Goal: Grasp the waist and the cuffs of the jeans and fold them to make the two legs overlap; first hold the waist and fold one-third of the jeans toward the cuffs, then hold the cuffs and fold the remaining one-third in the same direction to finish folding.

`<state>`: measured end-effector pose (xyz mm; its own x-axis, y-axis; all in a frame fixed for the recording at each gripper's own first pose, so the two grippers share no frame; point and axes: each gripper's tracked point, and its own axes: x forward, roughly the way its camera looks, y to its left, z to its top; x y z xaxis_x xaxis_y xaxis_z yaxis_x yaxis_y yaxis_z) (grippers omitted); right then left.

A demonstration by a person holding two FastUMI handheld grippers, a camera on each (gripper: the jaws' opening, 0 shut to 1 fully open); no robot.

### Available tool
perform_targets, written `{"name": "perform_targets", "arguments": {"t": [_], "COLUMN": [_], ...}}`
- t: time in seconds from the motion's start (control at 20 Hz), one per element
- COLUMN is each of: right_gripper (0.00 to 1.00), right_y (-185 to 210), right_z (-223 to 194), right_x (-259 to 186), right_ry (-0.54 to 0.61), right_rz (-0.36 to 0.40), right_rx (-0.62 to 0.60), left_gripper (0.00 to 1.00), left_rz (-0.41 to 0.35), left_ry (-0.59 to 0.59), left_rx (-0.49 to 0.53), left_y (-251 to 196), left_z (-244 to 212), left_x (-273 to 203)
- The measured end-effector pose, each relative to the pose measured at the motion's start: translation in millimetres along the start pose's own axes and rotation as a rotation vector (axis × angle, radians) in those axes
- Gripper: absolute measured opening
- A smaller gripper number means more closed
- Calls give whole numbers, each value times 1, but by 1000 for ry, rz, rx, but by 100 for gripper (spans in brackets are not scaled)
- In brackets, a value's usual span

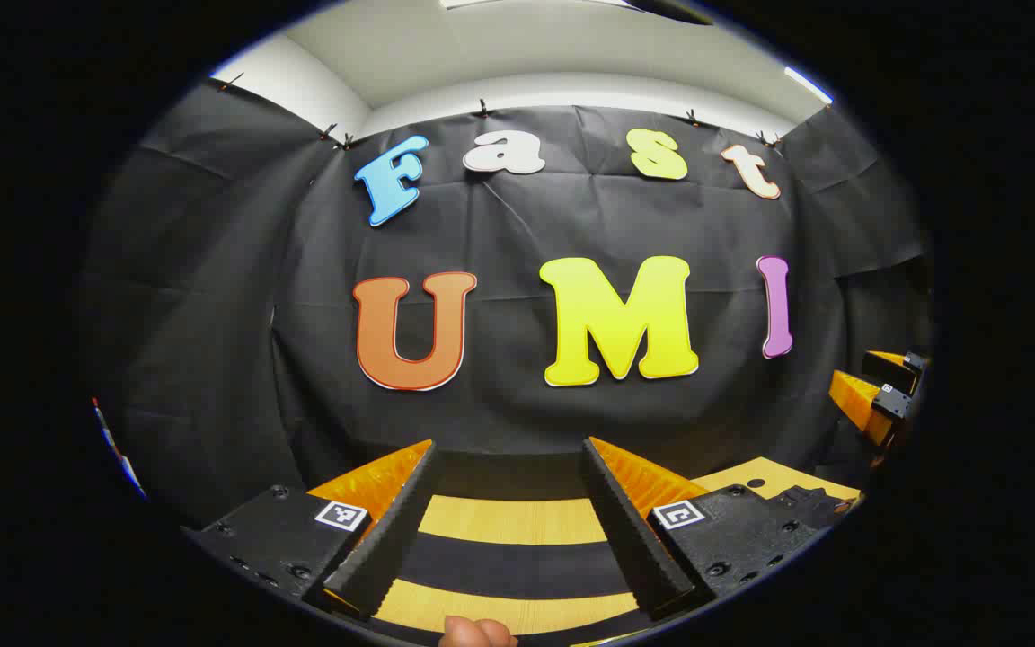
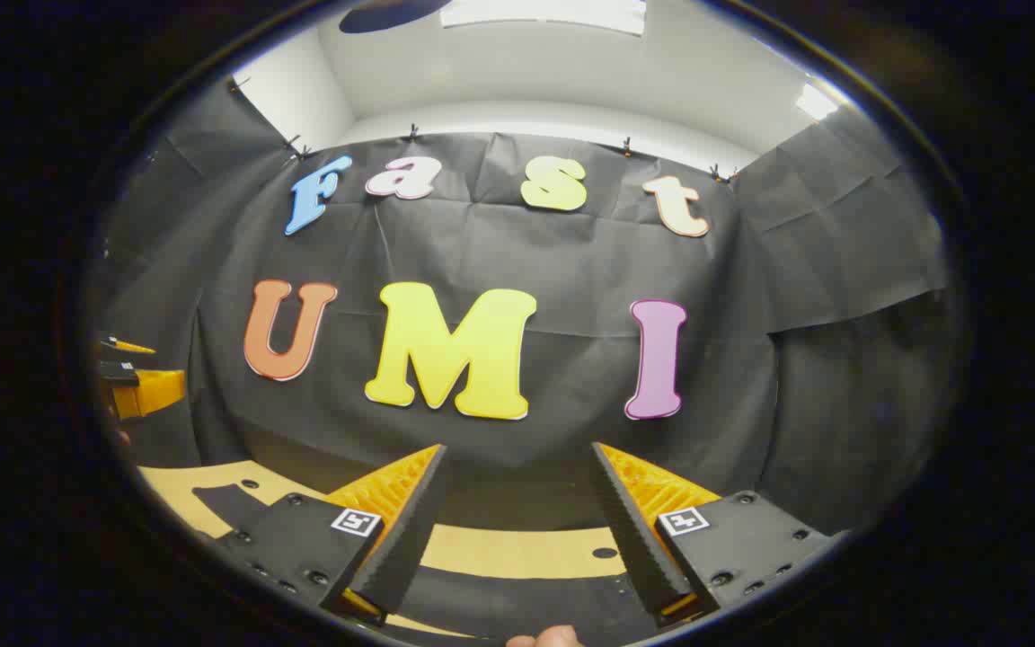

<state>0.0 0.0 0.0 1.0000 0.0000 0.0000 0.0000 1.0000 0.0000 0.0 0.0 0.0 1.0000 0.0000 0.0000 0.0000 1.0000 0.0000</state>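
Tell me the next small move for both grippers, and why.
Probably tilt both down toward the table. The left gripper and right gripper are open, level and aimed at the booth wall, with nothing between their fingers, so the jeans must be found first.

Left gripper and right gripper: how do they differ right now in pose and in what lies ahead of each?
The left gripper looks over a table striped light and dark between its fingers; the right gripper looks over one light band with a dark hole in it. The right gripper sits at the right edge of the left gripper view, the left gripper at the left edge of the right gripper view. Both are open, holding nothing, facing the wall.
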Motion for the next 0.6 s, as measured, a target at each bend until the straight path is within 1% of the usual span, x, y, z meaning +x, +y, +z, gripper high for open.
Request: {"name": "perform_targets", "arguments": {"t": [0.05, 0.15, 0.2, 0.35, 0.6], "right_gripper": [94, 96, 94, 94, 94], "right_y": [0, 2, 2, 4, 1], "right_z": [0, 6, 7, 8, 14], "right_x": [0, -2, -3, -5, -10], "right_ry": [2, -10, -14, -13, -26], "right_rz": [3, 12, 13, 23, 18], "right_rx": [-4, -10, -14, -26, -37], "left_gripper": [99, 99, 99, 99, 100], "left_rz": [-1, -6, -6, -8, 2], "left_ry": [-1, -2, -5, -15, -14], "left_rx": [1, -4, 2, 21, 5], "left_y": [0, -5, -6, -6, -2], "left_z": [-1, 0, 2, 4, 7], "left_x": [-2, -4, -5, -7, -9]}}
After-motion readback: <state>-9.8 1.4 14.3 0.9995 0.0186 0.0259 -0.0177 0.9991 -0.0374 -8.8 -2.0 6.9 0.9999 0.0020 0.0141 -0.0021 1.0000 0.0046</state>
